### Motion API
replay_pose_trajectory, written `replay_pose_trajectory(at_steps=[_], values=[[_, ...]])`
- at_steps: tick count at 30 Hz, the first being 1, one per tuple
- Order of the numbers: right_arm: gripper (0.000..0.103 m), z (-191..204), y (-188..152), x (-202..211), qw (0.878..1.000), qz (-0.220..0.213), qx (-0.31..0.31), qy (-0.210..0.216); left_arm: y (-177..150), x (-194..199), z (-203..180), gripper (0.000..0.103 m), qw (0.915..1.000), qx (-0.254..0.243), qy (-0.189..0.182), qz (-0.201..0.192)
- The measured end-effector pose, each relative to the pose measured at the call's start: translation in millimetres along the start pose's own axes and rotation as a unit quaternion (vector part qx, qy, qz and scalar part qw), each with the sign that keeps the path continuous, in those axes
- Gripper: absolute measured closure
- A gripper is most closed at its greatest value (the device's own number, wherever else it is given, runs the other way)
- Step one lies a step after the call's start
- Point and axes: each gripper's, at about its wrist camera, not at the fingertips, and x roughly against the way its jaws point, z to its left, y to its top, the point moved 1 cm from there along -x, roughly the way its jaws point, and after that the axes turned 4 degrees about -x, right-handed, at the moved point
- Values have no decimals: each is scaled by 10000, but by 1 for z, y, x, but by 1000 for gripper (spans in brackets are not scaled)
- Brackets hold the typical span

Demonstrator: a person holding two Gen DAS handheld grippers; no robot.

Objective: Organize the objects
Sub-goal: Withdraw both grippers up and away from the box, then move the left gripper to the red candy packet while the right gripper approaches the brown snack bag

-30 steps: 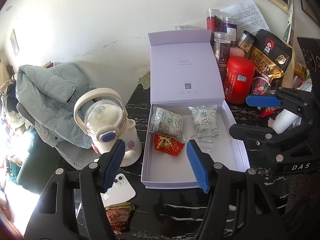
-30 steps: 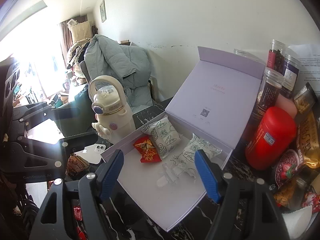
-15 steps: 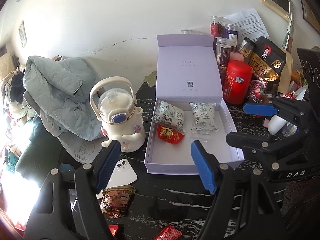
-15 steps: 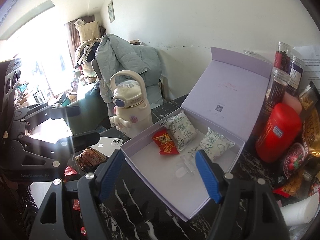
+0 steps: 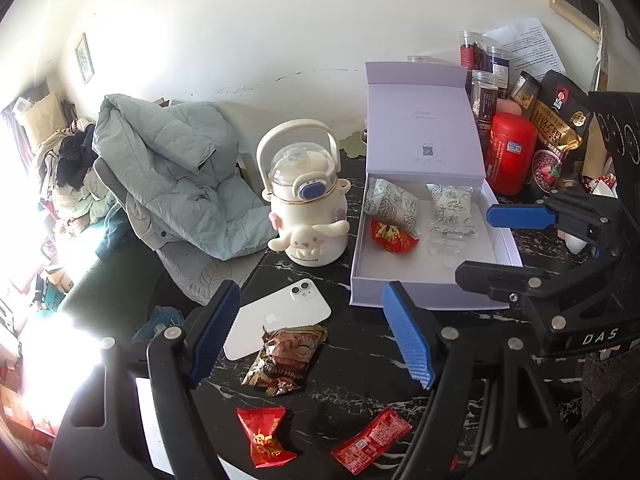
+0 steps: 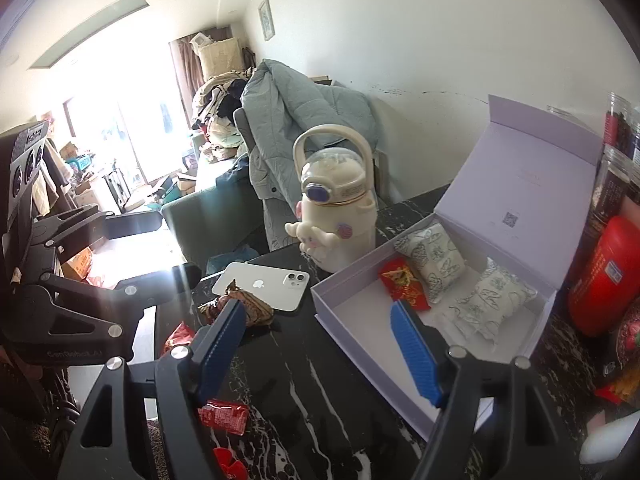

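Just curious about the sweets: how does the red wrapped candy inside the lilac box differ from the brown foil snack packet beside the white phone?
The red wrapped candy lies inside the lilac box; the brown foil snack packet lies on the black marble table, overlapping the white phone. The candy looks smaller, with twisted ends; the packet is flatter. Both are crinkly, sealed wrappers.

Daylight pours in from the window (image 6: 120, 136) on the left — blown out to white, flaring across the dark marble table (image 5: 352, 364). The white wall (image 5: 240, 20) is evenly bright. Focus is sharp; fisheye bending curves the edges — corners fall black.
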Motion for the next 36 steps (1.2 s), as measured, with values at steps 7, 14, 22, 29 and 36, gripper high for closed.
replay_pose_trajectory(at_steps=[7,14,22,29,36], values=[[27,27,-6,-10,9992,48,292,262,-23,5,21,28,9995,242,149,132],[27,50,-8,-35,9970,284,551,474,-48,3,46,26,9972,573,307,361],[20,71,-8,-62,9932,477,810,682,-71,0,69,25,9935,867,459,579],[15,79,-17,-90,9885,753,1055,778,-94,-18,78,25,9896,1085,321,890],[14,82,-34,-118,9831,1077,1254,791,-121,-41,77,25,9849,1161,96,1282]])
